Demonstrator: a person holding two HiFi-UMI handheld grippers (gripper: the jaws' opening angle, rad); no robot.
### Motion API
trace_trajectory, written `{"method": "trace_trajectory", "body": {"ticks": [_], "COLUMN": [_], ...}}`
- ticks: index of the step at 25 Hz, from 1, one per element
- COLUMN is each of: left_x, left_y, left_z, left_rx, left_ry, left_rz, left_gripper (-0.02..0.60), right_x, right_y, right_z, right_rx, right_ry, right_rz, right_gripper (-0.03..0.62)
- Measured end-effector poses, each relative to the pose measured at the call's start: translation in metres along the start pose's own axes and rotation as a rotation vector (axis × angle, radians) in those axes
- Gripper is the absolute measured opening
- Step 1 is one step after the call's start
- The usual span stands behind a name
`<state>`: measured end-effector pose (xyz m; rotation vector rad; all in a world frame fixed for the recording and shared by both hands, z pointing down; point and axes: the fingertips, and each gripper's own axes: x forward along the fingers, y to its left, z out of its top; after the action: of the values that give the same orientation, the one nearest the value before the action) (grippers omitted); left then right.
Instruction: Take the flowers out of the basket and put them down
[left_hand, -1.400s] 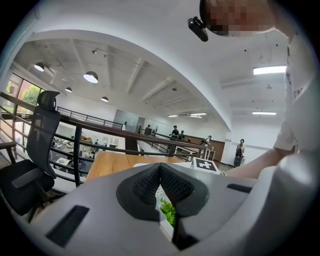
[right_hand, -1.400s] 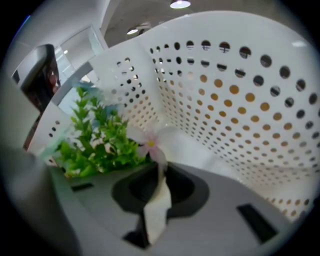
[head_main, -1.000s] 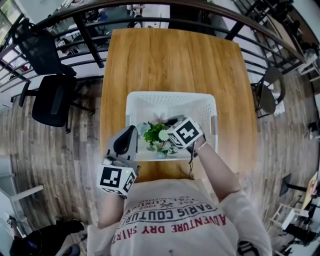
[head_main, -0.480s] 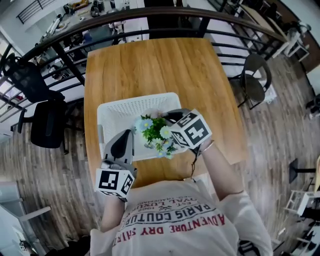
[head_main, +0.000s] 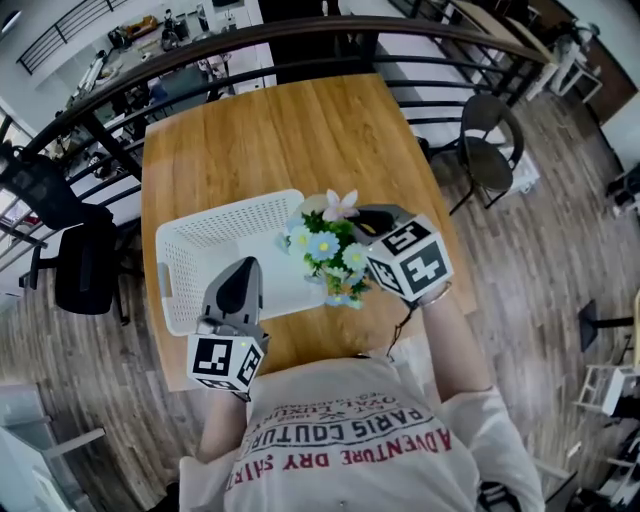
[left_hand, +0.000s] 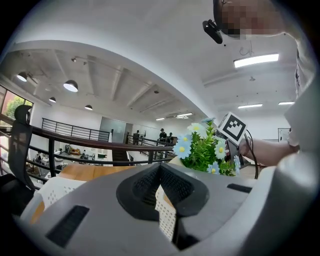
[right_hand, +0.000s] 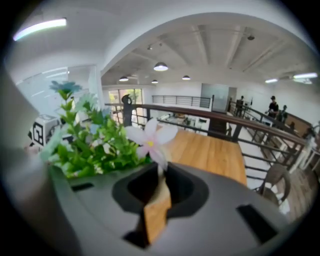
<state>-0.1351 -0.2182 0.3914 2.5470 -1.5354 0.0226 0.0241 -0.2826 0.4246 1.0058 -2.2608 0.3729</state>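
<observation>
A bunch of artificial flowers (head_main: 328, 245), blue, white and pink on green leaves, hangs above the right end of the white mesh basket (head_main: 215, 235) on the wooden table (head_main: 290, 130). My right gripper (head_main: 372, 228) is shut on the flowers. In the right gripper view a pink blossom (right_hand: 150, 140) rises from between the jaws of my right gripper (right_hand: 160, 175), with the green bunch (right_hand: 95, 150) to its left. My left gripper (head_main: 243, 272) hovers over the basket's near side, jaws shut. White mesh (left_hand: 165, 212) shows through the slit of my left gripper (left_hand: 161, 172), and the flowers (left_hand: 202, 150) show beyond.
A dark railing (head_main: 300, 40) runs behind the table. A black office chair (head_main: 85, 265) stands at the left and a round dark chair (head_main: 490, 150) at the right. Bare wood (head_main: 400, 150) lies right of and beyond the basket. The table's near edge (head_main: 330, 350) is close to the person's body.
My right gripper has lifted the flowers up out of the basket and carried them to the right. The left gripper stays by the basket's near side. The head view has swung.
</observation>
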Motion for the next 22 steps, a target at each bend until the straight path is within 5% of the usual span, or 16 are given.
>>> {"method": "trace_trajectory", "body": {"ticks": [12,22], "left_x": [0.037,0.038], "left_y": [-0.062,-0.057], "left_z": [-0.037,-0.06], "left_rx": [-0.027,-0.062], "left_ry": [0.038,0.078], "left_rz": [-0.022,0.078], "left_gripper": [0.026,0.026], "right_x": [0.025,0.074], "right_y": [-0.05,-0.066], "right_z": [-0.114,-0.197], "right_rx": [0.097,0.189], "right_ry": [0.166,0.285], "right_rz": [0.033,0.062], "right_gripper": [0.067,0.071]}}
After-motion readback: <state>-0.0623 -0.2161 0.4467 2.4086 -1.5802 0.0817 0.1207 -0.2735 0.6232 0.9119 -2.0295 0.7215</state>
